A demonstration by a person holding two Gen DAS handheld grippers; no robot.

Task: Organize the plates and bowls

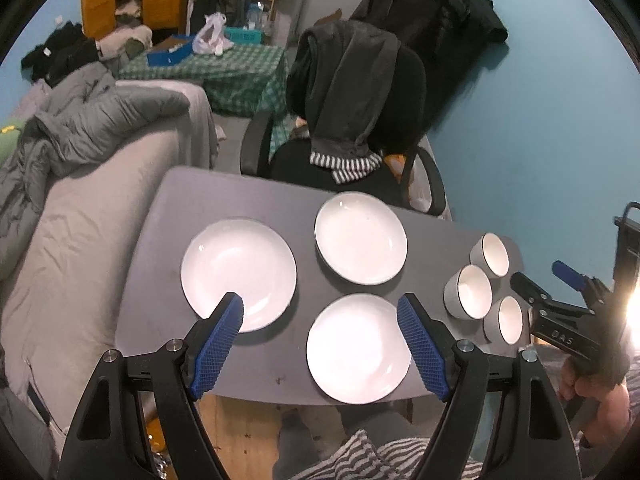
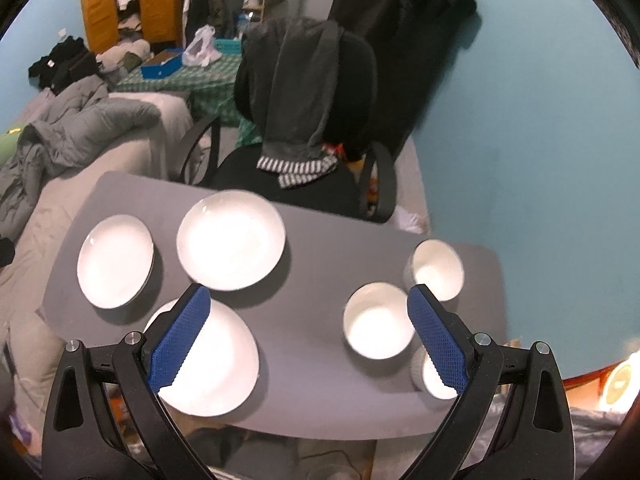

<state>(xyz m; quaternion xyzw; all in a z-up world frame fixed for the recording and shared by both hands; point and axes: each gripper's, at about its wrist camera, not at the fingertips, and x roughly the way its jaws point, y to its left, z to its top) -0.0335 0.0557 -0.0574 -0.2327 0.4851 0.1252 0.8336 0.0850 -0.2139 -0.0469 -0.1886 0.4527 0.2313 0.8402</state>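
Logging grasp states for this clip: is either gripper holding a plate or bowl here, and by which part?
Nothing is held. The left gripper and right gripper are both open above the table, with no plate or bowl between their fingers.

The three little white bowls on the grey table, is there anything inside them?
The middle bowl and far bowl look empty, plain white inside. The near bowl is partly covered by a blue finger of the right hand-held gripper, so its inside cannot be fully checked.

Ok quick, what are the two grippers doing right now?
Left gripper: open, holding nothing, above the plates.
Right gripper: open, holding nothing, above the table.
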